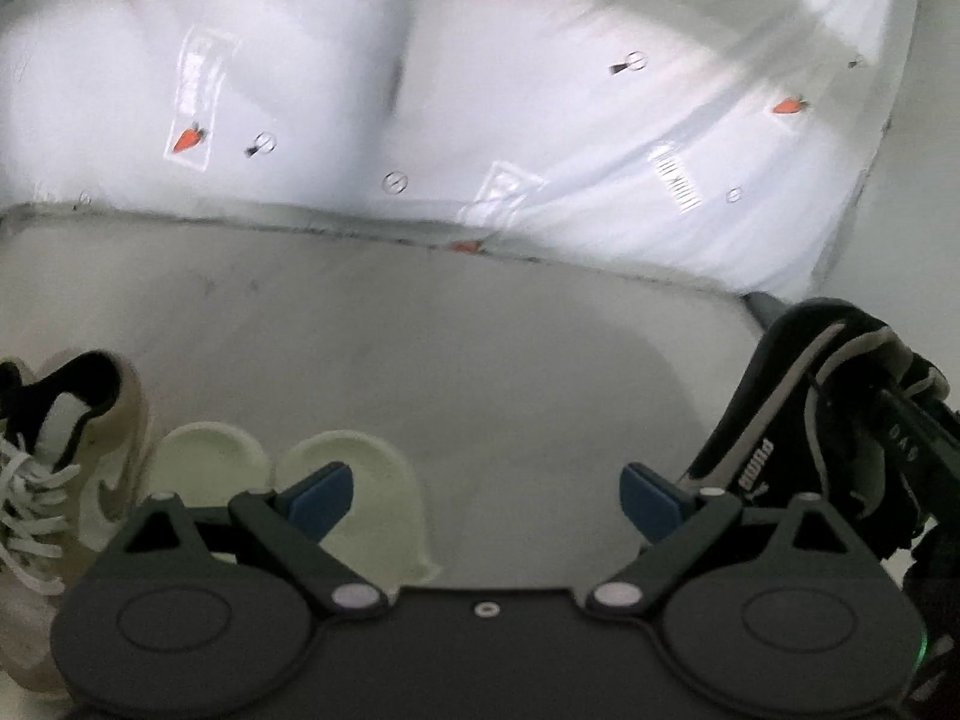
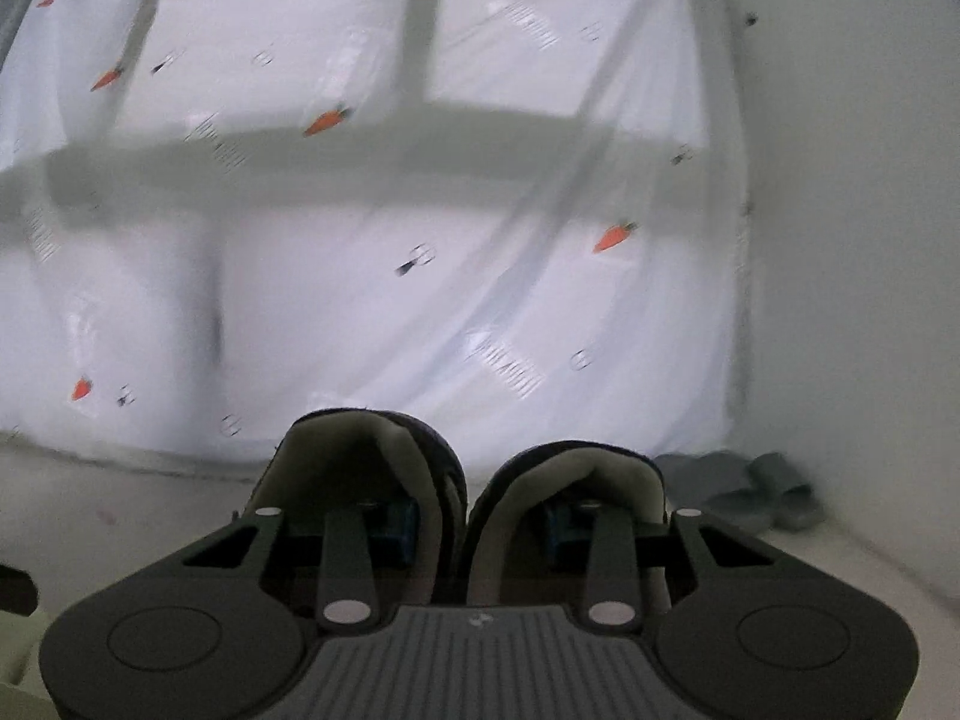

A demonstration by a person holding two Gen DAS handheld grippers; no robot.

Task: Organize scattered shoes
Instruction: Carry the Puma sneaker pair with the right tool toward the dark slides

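Here the right tool [image 2: 477, 519] reaches inside two black sneakers [image 2: 420, 456] — one finger each.

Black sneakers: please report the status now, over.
Right hand-held gripper: one finger inside each of the black sneakers, pair carried together. Left hand-held gripper open, empty. Pale green slippers and tan sneaker lined up left; floor ahead clear.

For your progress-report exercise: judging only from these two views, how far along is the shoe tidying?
Looks done: the tan sneaker and pale green slippers stand side by side; the grey slippers sit paired by the wall. In hand: the right gripper has one finger inside each shoe of the black sneakers, carrying both. The left gripper is open and empty. Left: setting the black pair down.
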